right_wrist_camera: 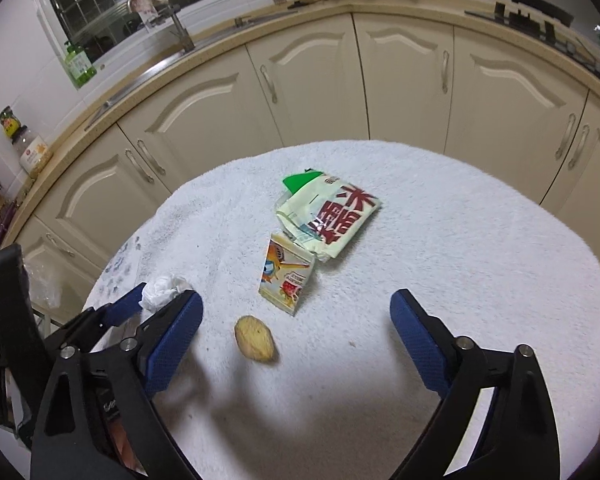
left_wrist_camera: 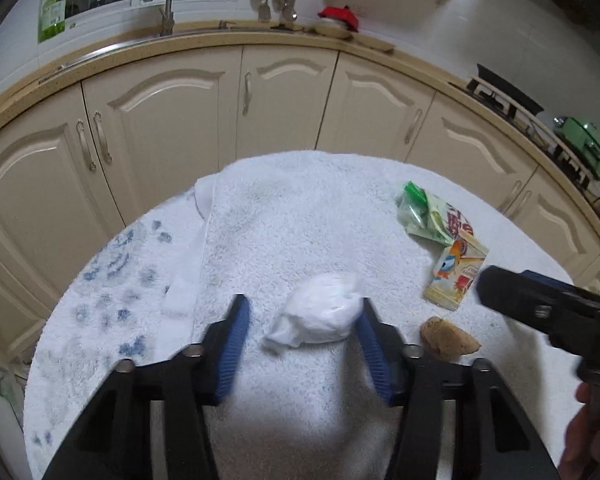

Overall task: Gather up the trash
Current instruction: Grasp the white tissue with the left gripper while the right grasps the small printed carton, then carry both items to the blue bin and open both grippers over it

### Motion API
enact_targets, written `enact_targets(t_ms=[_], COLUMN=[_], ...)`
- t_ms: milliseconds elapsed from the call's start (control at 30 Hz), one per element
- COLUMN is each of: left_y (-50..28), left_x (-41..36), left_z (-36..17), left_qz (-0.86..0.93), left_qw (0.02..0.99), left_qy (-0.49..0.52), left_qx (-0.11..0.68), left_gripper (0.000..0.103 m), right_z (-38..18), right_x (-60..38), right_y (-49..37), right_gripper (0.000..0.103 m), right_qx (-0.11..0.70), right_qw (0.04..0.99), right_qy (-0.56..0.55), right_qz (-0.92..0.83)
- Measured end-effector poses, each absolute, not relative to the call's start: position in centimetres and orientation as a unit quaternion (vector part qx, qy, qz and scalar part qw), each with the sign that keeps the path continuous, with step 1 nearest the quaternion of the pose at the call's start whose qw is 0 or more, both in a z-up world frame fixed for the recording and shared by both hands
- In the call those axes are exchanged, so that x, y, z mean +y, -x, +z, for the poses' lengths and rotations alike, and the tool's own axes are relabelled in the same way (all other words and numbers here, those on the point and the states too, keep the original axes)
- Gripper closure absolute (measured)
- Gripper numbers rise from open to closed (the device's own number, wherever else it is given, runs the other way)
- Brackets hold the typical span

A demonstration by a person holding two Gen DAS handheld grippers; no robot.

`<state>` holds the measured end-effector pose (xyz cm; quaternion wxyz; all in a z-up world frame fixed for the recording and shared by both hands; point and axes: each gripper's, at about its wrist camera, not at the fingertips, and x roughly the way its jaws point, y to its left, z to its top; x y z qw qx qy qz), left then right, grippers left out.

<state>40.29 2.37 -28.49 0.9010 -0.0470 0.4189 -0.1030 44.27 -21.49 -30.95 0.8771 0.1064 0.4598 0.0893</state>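
Note:
A crumpled white tissue [left_wrist_camera: 320, 314] lies on the white towel [left_wrist_camera: 300, 216] between the fingers of my left gripper [left_wrist_camera: 302, 308]. The left gripper is open; its right pad touches the tissue, the left pad stands apart from it. The tissue also shows in the right wrist view [right_wrist_camera: 162, 289]. A brown peel scrap [right_wrist_camera: 255, 338], a small cartoon packet [right_wrist_camera: 286, 276] and a larger green and white wrapper [right_wrist_camera: 326, 216] lie ahead of my right gripper [right_wrist_camera: 296, 312], which is open and empty above the towel.
Cream kitchen cabinets [left_wrist_camera: 284, 96] and a curved counter [right_wrist_camera: 220, 36] with a sink tap, green soap bottle [right_wrist_camera: 78, 64], hanging utensils and jars ring the towel-covered table. A stove [left_wrist_camera: 540, 120] is at the right.

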Motion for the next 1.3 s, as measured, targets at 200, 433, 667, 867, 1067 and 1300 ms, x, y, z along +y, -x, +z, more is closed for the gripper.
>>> enact_targets(t_ms=[200,433,667,867,1067,1300], left_y=[-41.8,-41.6,-40.6,-37.0,-34.1,-32.3], left_x=[3.2,4.9,5.1,4.8,4.7,4.3], left_z=[-28.1,-26.3,-25.1,-25.5,-24.9,-23.9], left_qz=[-0.106,-0.099,-0.105,-0.105,-0.108,-0.113], left_qw=[0.904,0.911,0.916,0.917,0.918,0.924], left_qy=[0.056,0.070,0.071,0.070,0.065,0.061], left_qx=[0.411,0.393,0.380,0.378,0.376,0.360], left_gripper=[0.075,0.075,0.075,0.075,0.075,0.075], right_z=[-33.3,-33.2,-32.4,-32.4,-33.2,-31.6], right_x=[-20.2,-21.2,-22.2,-22.2,-21.2,-22.7], right_y=[-46.4,-45.7,-42.9,-42.5,-43.7,-40.3], right_gripper=[0.041,0.072,0.075,0.067,0.069,0.074], right_qx=[0.477,0.470,0.462,0.464,0.462,0.440], right_qw=[0.868,0.871,0.874,0.877,0.880,0.886], right_qy=[-0.104,-0.096,-0.103,-0.085,-0.060,-0.086], right_qz=[0.088,0.102,0.110,0.096,0.095,0.121])
